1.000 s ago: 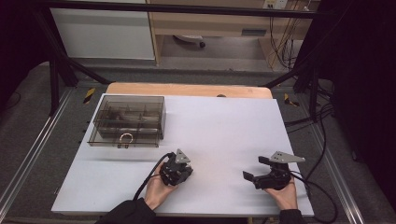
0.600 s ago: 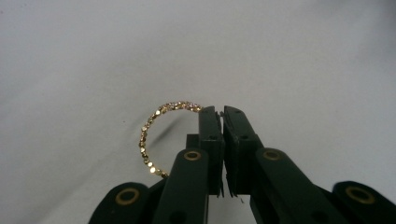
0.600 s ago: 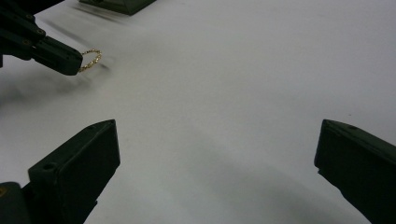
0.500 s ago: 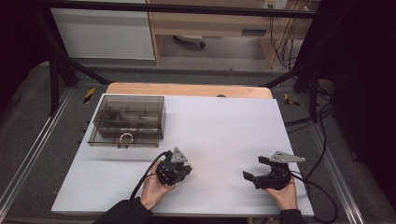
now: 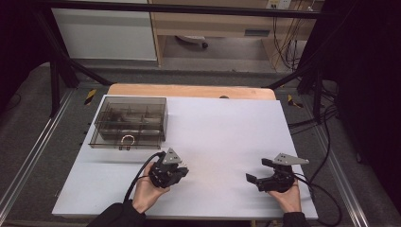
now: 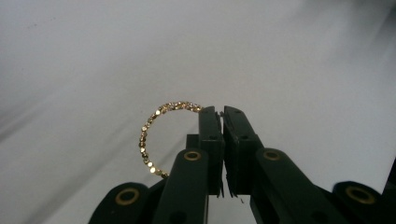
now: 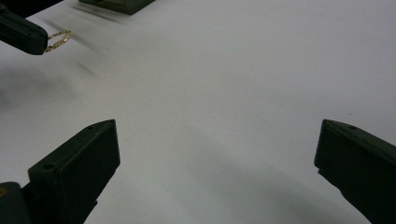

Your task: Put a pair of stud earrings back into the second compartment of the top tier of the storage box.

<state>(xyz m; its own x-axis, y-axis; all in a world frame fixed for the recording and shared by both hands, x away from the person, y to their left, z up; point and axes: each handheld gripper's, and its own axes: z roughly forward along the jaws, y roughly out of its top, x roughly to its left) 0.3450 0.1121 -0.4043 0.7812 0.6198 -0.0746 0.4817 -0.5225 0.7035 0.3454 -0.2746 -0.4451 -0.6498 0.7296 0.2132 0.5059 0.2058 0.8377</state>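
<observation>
Thin gold beaded bracelet [image 6: 154,126], open loop, apparently upright, one end pinched, above the white tabletop.

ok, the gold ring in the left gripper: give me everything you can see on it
The gold ring is a thin round hoop that looks like metal, its band made of tiny glinting beads or facets. It stands roughly upright, clear of the white table, pinched at one side of its band between the shut fingers of the left gripper. Nothing else touches it. In the right gripper view it sticks out past the fingertips, hoop open and undeformed.

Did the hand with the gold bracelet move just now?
Yes. The left gripper rose off the table, a little toward the clear box.
</observation>
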